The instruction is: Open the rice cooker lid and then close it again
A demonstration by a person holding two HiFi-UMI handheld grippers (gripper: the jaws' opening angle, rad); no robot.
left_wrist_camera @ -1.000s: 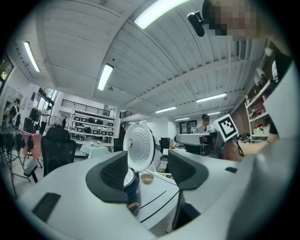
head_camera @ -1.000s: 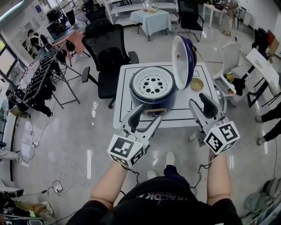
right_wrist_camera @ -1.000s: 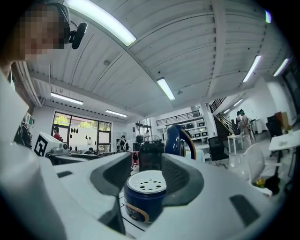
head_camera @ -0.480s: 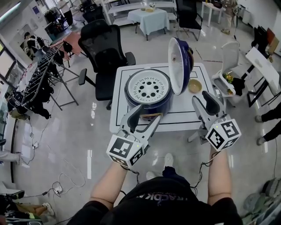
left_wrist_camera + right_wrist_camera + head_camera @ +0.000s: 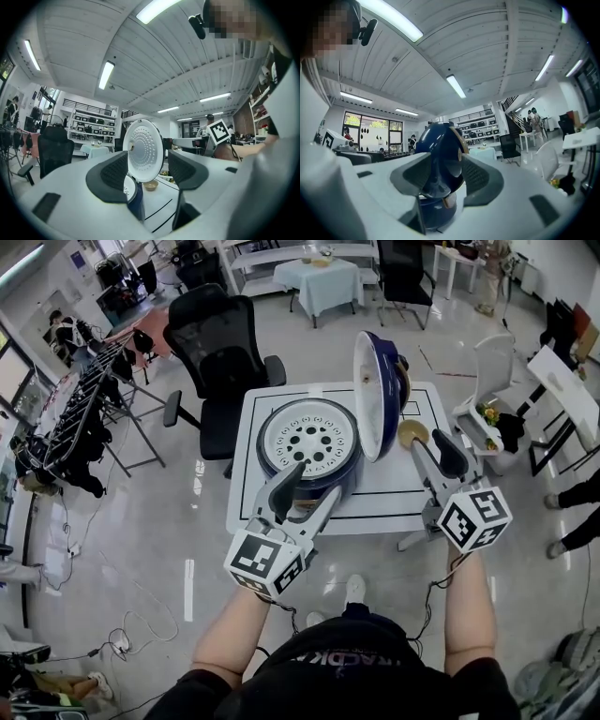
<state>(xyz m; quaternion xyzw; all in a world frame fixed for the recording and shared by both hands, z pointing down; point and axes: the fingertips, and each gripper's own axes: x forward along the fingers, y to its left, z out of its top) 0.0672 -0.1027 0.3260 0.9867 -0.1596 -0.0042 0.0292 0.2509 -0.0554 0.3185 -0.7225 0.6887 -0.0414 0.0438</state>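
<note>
Head view: two hand-held grippers, both level, aimed at the near edge of one white table (image 5: 394, 495). Left gripper (image 5: 309, 486) has its jaws well apart with nothing between the pads; its tips are just at the near side of the single rice cooker (image 5: 309, 439), contact not clear. Left gripper view confirms it: left gripper (image 5: 147, 171) is parted and empty, with the white perforated inner face of the lid (image 5: 145, 150) showing beyond the gap. Right gripper (image 5: 433, 452) is also parted, a little narrower, near the lid's right side but apart from it. Right gripper view: right gripper (image 5: 440, 177) frames the blue outer shell of the lid (image 5: 438, 150) between its jaws, pads not pressing on it. Count: one cooker at table centre, one lid (image 5: 375, 390) standing upright and open on the cooker's right, one small bowl (image 5: 412, 433) right of the lid, one black chair (image 5: 220, 343) just beyond the table at far left.
</note>
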